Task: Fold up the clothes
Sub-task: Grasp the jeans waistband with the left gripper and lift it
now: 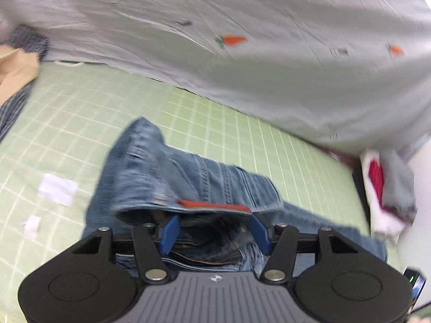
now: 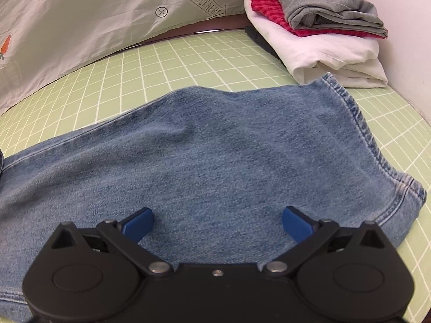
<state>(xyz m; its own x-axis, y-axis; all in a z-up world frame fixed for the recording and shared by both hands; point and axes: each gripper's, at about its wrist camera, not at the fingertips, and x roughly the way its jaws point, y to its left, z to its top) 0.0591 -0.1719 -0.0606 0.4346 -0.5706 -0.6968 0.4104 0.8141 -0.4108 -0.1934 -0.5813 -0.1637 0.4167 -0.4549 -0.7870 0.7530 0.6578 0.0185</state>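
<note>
A pair of blue jeans (image 2: 215, 145) lies on the green grid mat (image 2: 167, 62). In the right wrist view a leg with its hem (image 2: 361, 123) spreads flat toward the right. My right gripper (image 2: 216, 223) is open just above the leg, holding nothing. In the left wrist view the waist end of the jeans (image 1: 188, 177) is bunched, with the zipper and an orange label showing. My left gripper (image 1: 215, 228) is open over the waist opening, blue pads apart, gripping nothing.
A stack of folded clothes (image 2: 323, 27), grey on red on white, sits at the mat's far right corner. A grey sheet with carrot prints (image 1: 242, 53) hangs along the back. A striped and a tan garment (image 1: 18, 62) lie at far left. White paper scraps (image 1: 56, 188) lie on the mat.
</note>
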